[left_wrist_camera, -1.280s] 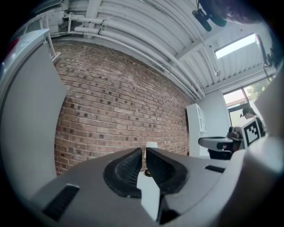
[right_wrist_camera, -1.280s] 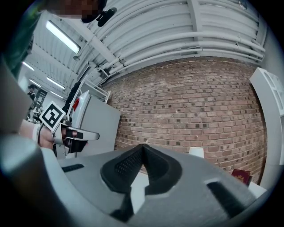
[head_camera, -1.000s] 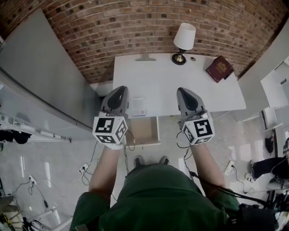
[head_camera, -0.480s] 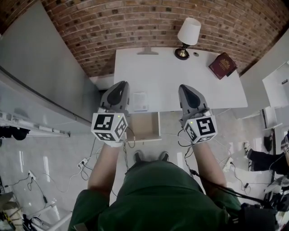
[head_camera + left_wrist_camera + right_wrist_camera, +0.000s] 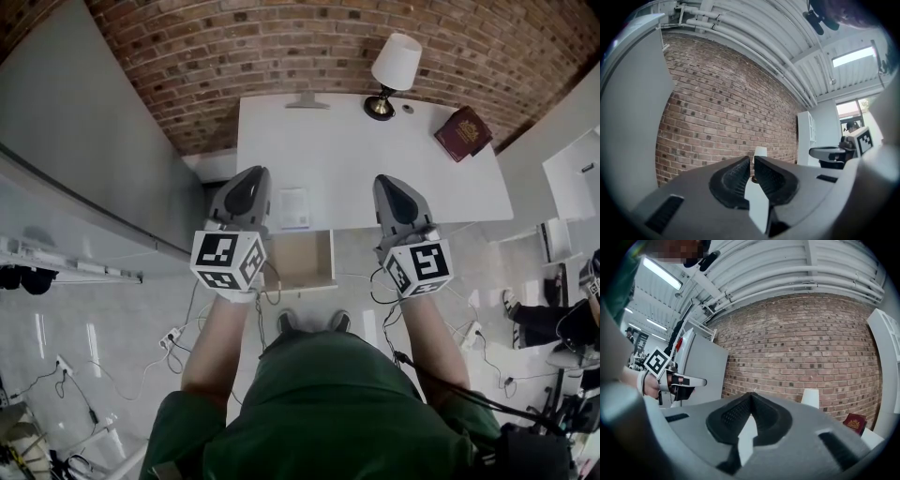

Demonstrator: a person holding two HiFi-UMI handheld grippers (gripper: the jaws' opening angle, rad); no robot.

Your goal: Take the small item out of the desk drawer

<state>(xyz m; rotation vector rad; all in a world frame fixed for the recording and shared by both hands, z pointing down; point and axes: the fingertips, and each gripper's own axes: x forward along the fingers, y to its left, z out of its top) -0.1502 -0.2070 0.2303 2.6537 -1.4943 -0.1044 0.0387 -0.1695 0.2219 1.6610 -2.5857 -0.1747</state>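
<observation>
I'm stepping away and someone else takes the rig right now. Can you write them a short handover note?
Left tool: jaws a sliver apart, nothing between them, held over the front edge of the white desk.
Right tool: jaws together, empty, likewise.
Drawer: open under the desk, between the two tools.
Small item: none visible in the drawer's exposed part; a small white card lies on the desk just above it, and I cannot tell whether that is the item.
Done: drawer open. Left: find the item, grasp it, lift it out.

Desk drawer [image 5: 302, 260] open (pale wood inside)
</observation>
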